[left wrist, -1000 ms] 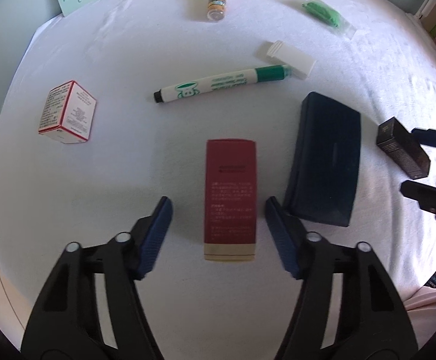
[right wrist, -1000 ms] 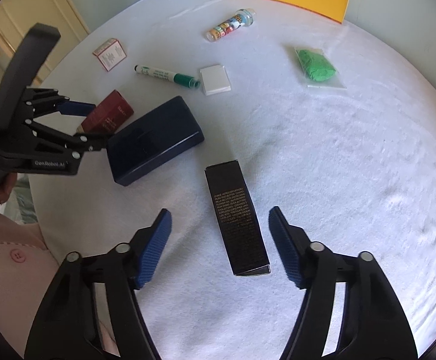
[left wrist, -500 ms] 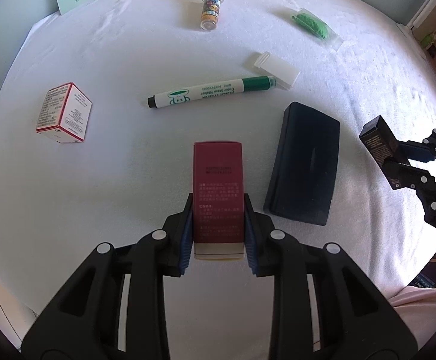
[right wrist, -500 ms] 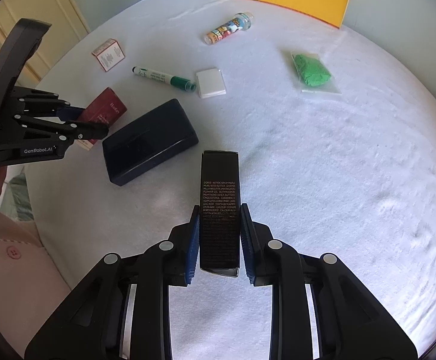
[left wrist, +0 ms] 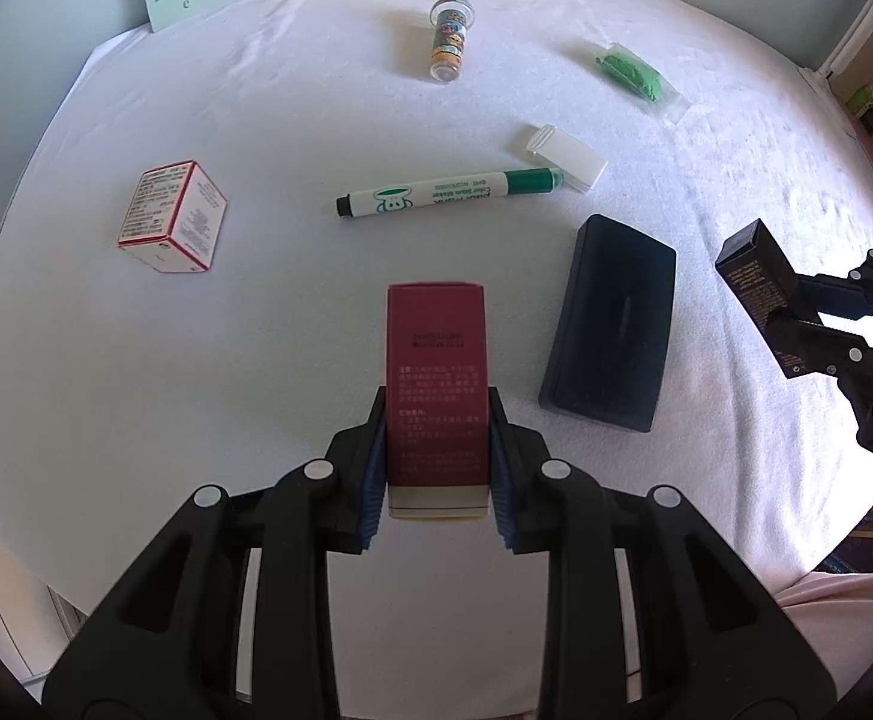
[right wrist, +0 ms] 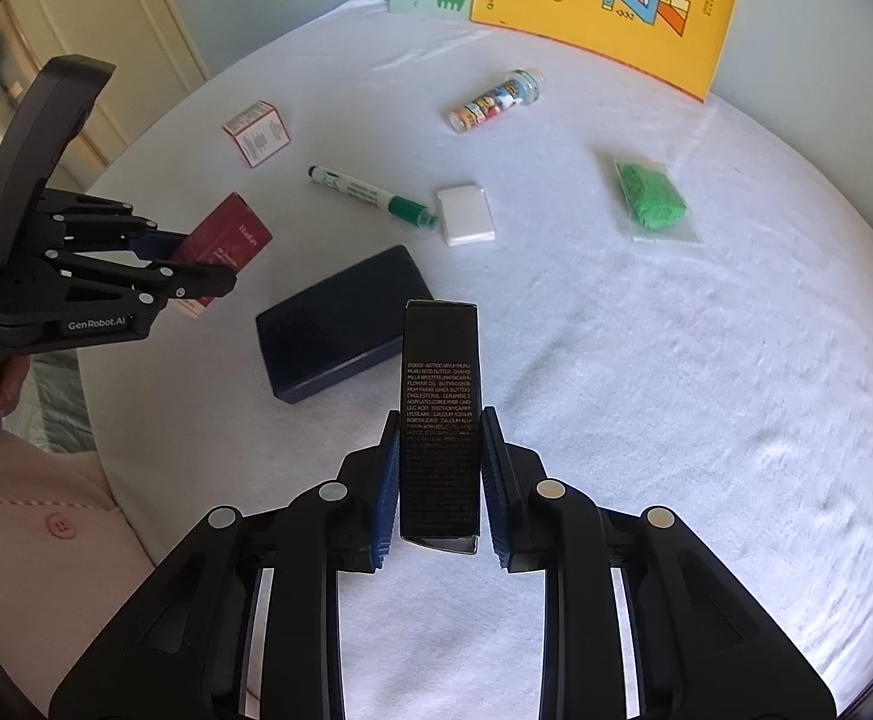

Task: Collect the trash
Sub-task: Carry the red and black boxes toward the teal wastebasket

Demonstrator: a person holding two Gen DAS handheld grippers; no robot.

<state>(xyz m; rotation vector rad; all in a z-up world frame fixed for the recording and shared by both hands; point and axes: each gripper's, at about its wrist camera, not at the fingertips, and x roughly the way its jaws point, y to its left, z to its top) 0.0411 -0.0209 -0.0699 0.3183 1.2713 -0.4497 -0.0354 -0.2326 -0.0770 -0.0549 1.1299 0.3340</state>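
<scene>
Left hand-held gripper [left wrist: 438, 450] clamped on red box [left wrist: 436, 372]; right hand-held gripper [right wrist: 440, 480] clamped on black box [right wrist: 441, 408]. Both boxes clear of surface [left wrist: 292, 324]. Keep grips firm, carry level, avoid case [left wrist: 610, 324].

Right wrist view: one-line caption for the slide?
Right gripper clamps a black carton above the white tablecloth; left gripper holds a red carton.

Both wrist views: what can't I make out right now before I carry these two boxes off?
- Trash bin: in neither view.
- Red box: lower sides covered by the left gripper pads.
- Black box: lower print too dark to read in the right gripper.
- Yellow book: top cut off by the frame edge.
</scene>
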